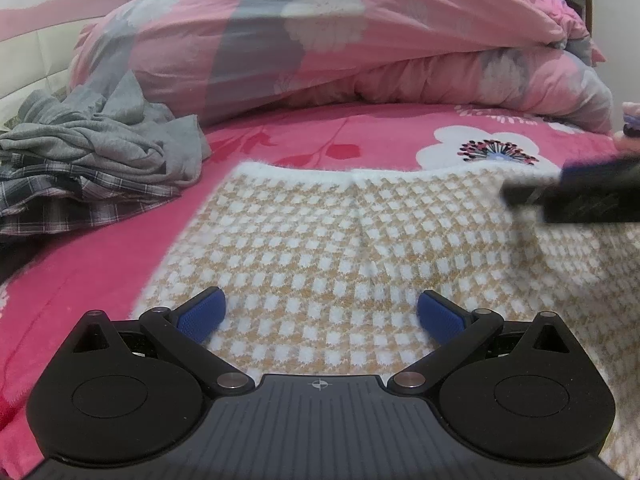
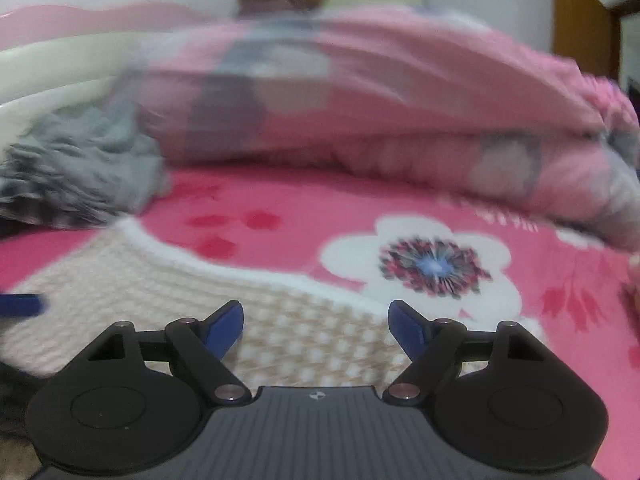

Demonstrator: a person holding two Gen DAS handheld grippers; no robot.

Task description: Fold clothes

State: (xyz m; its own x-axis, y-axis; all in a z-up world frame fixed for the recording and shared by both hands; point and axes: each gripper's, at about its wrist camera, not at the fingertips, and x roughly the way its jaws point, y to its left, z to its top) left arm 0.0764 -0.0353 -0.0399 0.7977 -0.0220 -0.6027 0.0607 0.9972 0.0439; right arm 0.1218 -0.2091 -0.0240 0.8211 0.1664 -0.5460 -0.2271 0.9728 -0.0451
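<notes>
With both tongs, left tongs (image 1: pixel 320 314) and right tongs (image 2: pixel 316 326), standing apart and empty over the fuzzy beige-and-white checked knit garment (image 1: pixel 340 240) spread flat mid-bed on the pink flowered bed sheet (image 1: pixel 120 272), better to pinch its white far edge at both corners, then fold evenly.

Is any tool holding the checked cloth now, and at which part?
Nothing is held. The left tool and right tool are both open above the checked cloth.

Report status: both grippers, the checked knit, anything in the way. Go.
Left gripper open, right gripper open, nothing held. Checked knit lies flat on bed. Grey clothes pile off to the side, clear.
</notes>
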